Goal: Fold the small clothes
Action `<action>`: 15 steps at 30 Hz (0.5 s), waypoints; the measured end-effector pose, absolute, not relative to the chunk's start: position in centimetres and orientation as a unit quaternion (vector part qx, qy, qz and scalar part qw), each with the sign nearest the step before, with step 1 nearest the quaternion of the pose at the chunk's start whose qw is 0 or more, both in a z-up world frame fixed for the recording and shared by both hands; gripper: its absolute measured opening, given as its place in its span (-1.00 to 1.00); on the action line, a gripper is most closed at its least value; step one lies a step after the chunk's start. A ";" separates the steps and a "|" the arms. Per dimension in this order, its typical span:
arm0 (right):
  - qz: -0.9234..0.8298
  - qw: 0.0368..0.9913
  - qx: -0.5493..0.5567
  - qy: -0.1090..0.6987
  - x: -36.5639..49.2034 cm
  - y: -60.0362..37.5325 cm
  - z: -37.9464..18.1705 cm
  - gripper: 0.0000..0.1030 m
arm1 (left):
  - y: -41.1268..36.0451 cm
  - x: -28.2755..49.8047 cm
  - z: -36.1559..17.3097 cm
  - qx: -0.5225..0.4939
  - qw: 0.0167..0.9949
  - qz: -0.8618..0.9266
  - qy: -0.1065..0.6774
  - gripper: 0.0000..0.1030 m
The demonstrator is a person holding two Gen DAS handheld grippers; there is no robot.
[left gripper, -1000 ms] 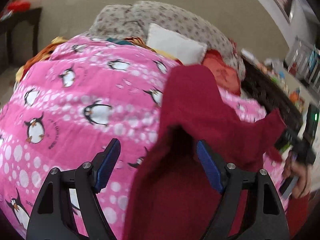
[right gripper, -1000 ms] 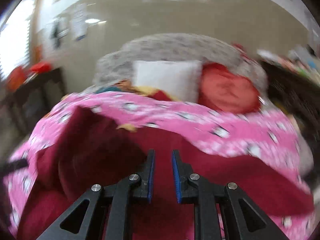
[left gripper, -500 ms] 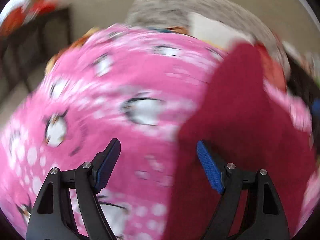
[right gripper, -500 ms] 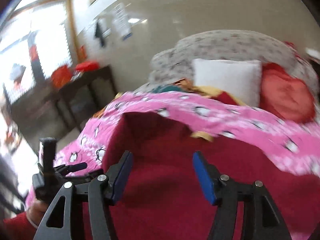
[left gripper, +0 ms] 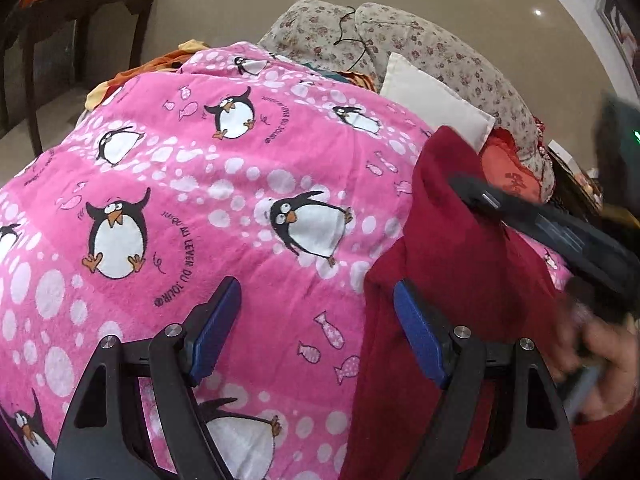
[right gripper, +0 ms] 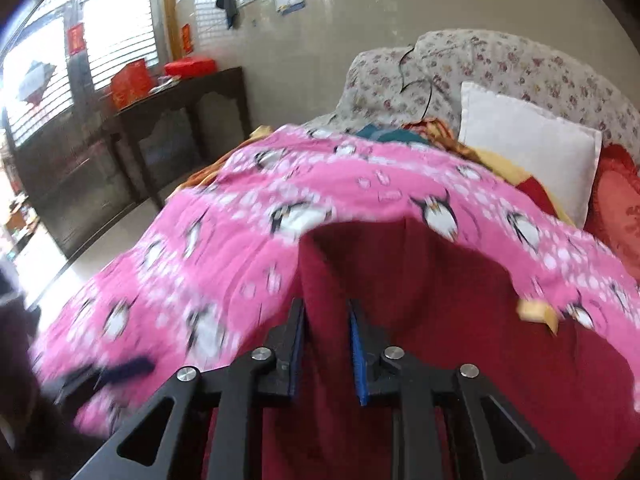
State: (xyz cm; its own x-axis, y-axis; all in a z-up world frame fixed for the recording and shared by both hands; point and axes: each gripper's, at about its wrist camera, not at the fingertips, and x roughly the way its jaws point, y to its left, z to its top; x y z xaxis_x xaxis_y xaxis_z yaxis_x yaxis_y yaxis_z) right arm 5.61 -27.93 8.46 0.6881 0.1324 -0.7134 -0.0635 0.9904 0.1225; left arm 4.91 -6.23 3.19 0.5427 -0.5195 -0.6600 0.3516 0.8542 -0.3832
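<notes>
Both hand-held grippers are being held low over the pink penguin blanket (left gripper: 224, 200). Nearest the cameras, a dark red garment (right gripper: 420, 280) is lying rumpled on that blanket, plain in colour, soft and thick-looking, with one edge raised into a peak. In the right wrist view the right gripper (right gripper: 326, 344) is being closed down to a narrow gap, and a fold of the red garment is being pinched between its blue pads (right gripper: 297, 344). In the left wrist view the left gripper (left gripper: 316, 328) is being kept wide apart with nothing between its fingers; its right pad (left gripper: 416, 332) is being brushed by the garment's (left gripper: 460, 248) left edge, while its left pad is being held over bare blanket. Beyond the blanket, a white pillow (left gripper: 436, 100), a red cushion (right gripper: 620, 208) and a floral cover (left gripper: 400, 40) are being seen, with a dark table (right gripper: 180, 96) off to the blanket's left.
</notes>
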 end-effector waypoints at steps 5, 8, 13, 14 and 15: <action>-0.012 0.920 -0.010 0.392 -4.4 -34.0 10.6 0.12 | -6.7 4.1 3.4 -0.111 0.868 -0.265 0.405 0.54; -0.063 0.909 -0.057 0.407 -7.7 -37.4 10.1 0.33 | -7.3 3.9 3.3 -0.110 0.864 -0.270 0.410 0.54; -0.045 0.876 -0.047 0.477 -7.3 -40.6 6.2 -0.23 | -7.8 3.5 3.4 -0.104 0.868 -0.274 0.401 0.54; -0.045 0.878 -0.048 0.473 -7.4 -40.7 6.0 -0.32 | -7.7 3.5 3.3 -0.105 0.868 -0.274 0.401 0.54; -0.044 0.884 -0.052 0.463 -7.6 -40.5 6.4 -0.82 | -7.7 3.6 3.3 -0.107 0.867 -0.274 0.401 0.54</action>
